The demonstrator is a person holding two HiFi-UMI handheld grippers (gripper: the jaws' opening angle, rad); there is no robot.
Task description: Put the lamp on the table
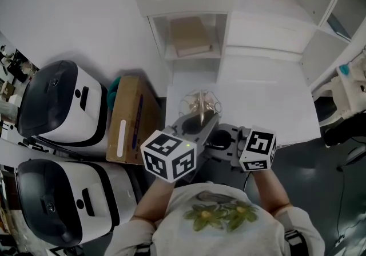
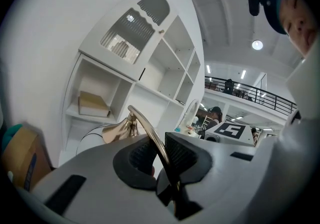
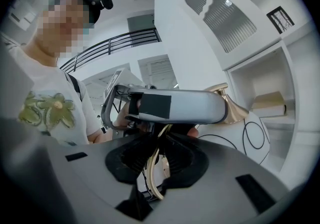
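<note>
The lamp (image 1: 200,104) has a round white shade with black wire loops (image 3: 251,138), a gold cap (image 2: 116,131) and a thin curved gold arm (image 2: 150,135). I hold it up in front of my chest, over the near left corner of the white table (image 1: 269,98). My left gripper (image 1: 201,126) is shut on the gold arm (image 2: 159,155), which runs between its pads. Just right of it, my right gripper (image 1: 224,142) is shut lower on the same gold arm (image 3: 156,160). The lamp's base is hidden behind the grippers.
Two white and black machines (image 1: 57,103) (image 1: 63,203) stand on the floor at the left, with a cardboard box (image 1: 128,120) beside them. A white cabinet (image 1: 189,35) with a flat box on its shelf stands behind the table. White open shelving (image 1: 337,15) is at the right.
</note>
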